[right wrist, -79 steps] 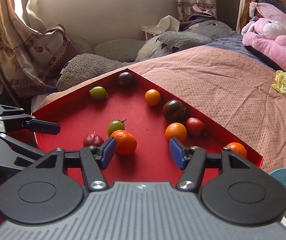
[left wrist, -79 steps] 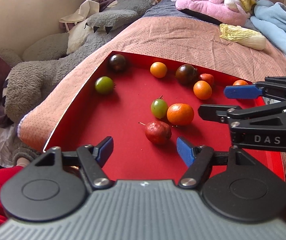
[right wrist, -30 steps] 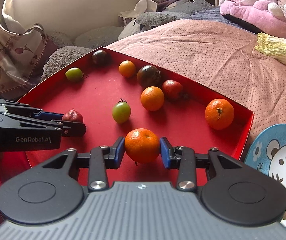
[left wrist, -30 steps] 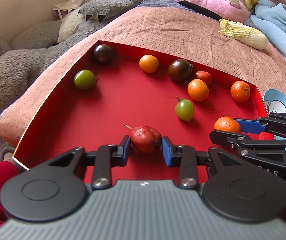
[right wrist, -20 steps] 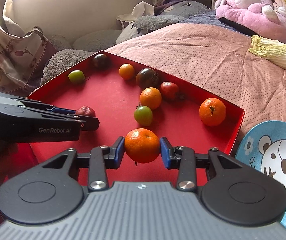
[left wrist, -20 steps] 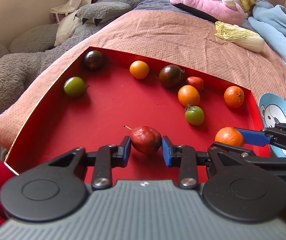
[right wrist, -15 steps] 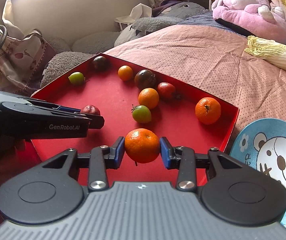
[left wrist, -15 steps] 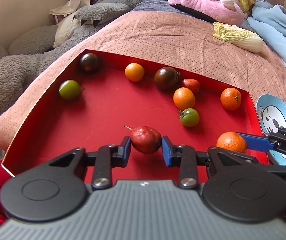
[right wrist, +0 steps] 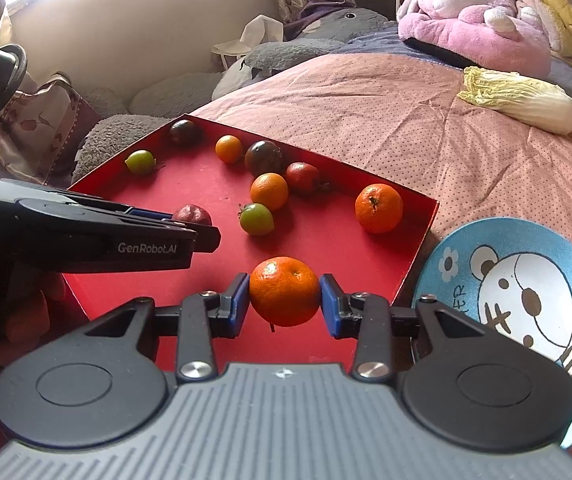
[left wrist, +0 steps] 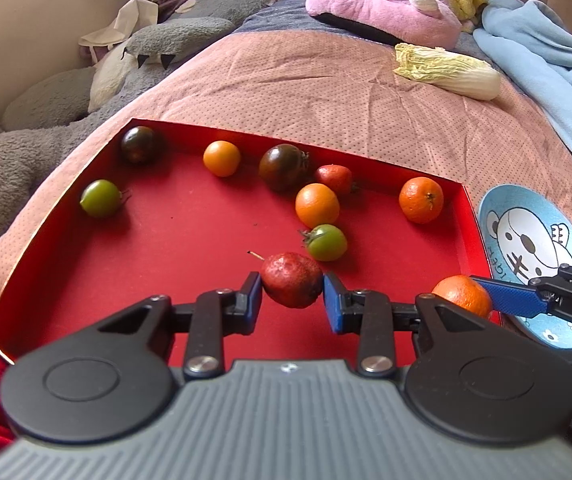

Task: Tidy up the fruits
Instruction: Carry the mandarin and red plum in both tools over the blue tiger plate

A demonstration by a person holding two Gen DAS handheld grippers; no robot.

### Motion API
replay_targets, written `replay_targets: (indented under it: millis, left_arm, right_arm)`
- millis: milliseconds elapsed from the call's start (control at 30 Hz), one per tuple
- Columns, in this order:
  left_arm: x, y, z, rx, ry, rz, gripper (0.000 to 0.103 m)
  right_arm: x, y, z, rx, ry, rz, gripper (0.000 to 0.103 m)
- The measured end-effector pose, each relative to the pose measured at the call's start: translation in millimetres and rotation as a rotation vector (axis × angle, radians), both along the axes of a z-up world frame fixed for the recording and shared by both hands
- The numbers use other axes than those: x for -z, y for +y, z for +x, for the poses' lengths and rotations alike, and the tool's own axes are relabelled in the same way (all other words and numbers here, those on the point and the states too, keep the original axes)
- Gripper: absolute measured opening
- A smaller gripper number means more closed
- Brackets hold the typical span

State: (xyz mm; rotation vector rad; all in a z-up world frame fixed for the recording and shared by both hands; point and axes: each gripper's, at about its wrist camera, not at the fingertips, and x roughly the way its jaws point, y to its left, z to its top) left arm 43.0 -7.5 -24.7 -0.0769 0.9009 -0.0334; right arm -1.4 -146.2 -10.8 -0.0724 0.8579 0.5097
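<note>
From the left wrist view, the left gripper (left wrist: 292,292) has its fingers (left wrist: 251,293) pinching a dark red fruit (left wrist: 292,280) with a thin stem, held above the near part of the red tray (left wrist: 65,248). To the right, the right gripper (left wrist: 482,300) holds a mandarin (left wrist: 462,295) near the tray's right edge, just beside the blue bear plate (left wrist: 498,208) that lies on the bed (left wrist: 326,88). Eight fruits remain in the tray: two green tomatoes (left wrist: 100,198), two dark tomatoes (left wrist: 284,167), a small red one (left wrist: 334,179), and three orange fruits (left wrist: 421,200). The plate looks bare as far as this view shows, though the gripper covers part of it.

From the right wrist view, the right gripper (right wrist: 284,299) has its fingers (right wrist: 237,300) pressed against both sides of the mandarin (right wrist: 284,291), which hangs over the tray's near right corner (right wrist: 410,276), close to the plate (right wrist: 466,240) but not yet over it. The left gripper (right wrist: 189,224) reaches in from the left with the dark red fruit (right wrist: 191,214) just showing above its fingers. The same loose fruits lie scattered in the tray, the nearest being a green tomato (right wrist: 256,219) and a larger mandarin (right wrist: 378,208).

By my judgement the sorting is at an early stage: two fruits are lifted, none is yet set down on the plate, and most of the fruit remains to be handled.
</note>
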Motion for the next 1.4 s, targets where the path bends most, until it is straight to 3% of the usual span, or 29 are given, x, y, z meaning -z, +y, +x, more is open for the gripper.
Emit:
replay_targets:
  millis: [1400]
  left_arm:
    - [0,2,-2,0.001,-0.031,-0.014,0.037]
  right_arm:
    - [-21,2,-11,0.008,-0.038,-0.011,0.044]
